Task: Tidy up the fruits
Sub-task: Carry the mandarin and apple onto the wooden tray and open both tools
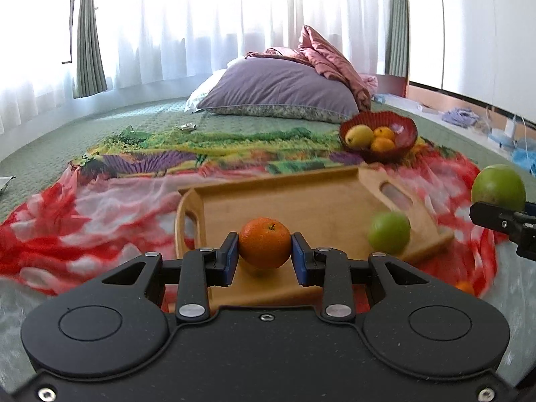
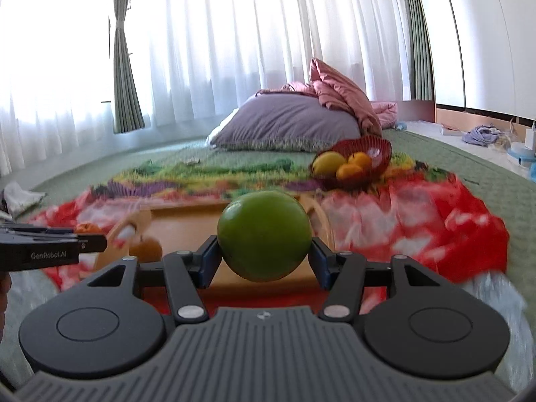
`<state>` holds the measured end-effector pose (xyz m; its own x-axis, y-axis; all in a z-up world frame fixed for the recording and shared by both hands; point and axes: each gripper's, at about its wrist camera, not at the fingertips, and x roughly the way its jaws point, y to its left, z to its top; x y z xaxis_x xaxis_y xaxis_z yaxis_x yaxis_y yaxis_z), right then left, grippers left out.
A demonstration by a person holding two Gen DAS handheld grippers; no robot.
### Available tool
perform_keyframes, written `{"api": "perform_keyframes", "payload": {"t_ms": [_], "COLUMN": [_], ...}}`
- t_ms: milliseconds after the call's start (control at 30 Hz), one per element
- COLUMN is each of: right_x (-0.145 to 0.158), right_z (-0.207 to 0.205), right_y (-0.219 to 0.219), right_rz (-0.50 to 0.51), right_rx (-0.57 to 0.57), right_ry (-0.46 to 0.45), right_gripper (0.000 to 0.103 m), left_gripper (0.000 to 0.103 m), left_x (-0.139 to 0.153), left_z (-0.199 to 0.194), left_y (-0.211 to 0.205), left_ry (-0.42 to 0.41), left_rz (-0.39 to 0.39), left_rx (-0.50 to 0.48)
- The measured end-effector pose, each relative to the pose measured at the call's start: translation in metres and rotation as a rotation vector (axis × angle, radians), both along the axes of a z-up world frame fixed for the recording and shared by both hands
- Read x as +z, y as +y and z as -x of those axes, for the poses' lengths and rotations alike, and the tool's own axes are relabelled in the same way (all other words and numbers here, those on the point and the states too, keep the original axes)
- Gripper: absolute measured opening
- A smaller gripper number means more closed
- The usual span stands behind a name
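Both grippers hold fruit above the tray [image 1: 301, 197].
The left gripper [image 1: 264, 251] pinches an orange [image 1: 264, 243]; the right gripper [image 2: 264, 251] clamps a green fruit [image 2: 264, 234]. The red bowl [image 1: 402, 130] of fruit sits beyond.

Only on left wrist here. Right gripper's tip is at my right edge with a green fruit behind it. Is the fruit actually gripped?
Observer: Yes. In the right wrist view, the right gripper has both pads pressed on the green fruit.
Operator: Clear of the tray?
Observer: Looks so. The wooden tray shows below and behind the fruit, and I see no contact.
Operator: Where's the bowl from there?
Observer: The red bowl lies ahead and slightly right of that gripper, past the tray.
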<state>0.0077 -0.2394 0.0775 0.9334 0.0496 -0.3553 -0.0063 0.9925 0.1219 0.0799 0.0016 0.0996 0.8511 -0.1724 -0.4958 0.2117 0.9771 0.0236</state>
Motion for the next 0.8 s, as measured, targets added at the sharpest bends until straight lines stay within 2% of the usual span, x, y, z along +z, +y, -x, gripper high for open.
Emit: {"api": "perform_keyframes", "payload": {"t_ms": [233,400,567,800], "right_x": [0.04,0.053,0.046,0.009], "right_z": [-0.056,-0.107,-0.153,-0.199], "right_y": [-0.009,-0.008,0.004,0.011], "right_rz": [-0.03,-0.026,0.007,0.004], "right_rx": [0.029,0.061,0.07,0.066], "right_ry": [0.053,0.151,0.242,0.366], "right_gripper": [0.059,0.059,0.059,0.059], "left_gripper": [0.031,0.031,0.031,0.031], "left_x": [0.036,0.039,0.015,-0.03], "left_z": [-0.056,-0.105,-0.146,-0.181], "left_y": [0.004,0.002,-0.004,-0.008], "left_ry": [0.073,0.164,0.265,0.372], "left_rz": [0.052,0.069,0.078,0.062], "left_rx": [0.004,0.017,0.044,0.083]}}
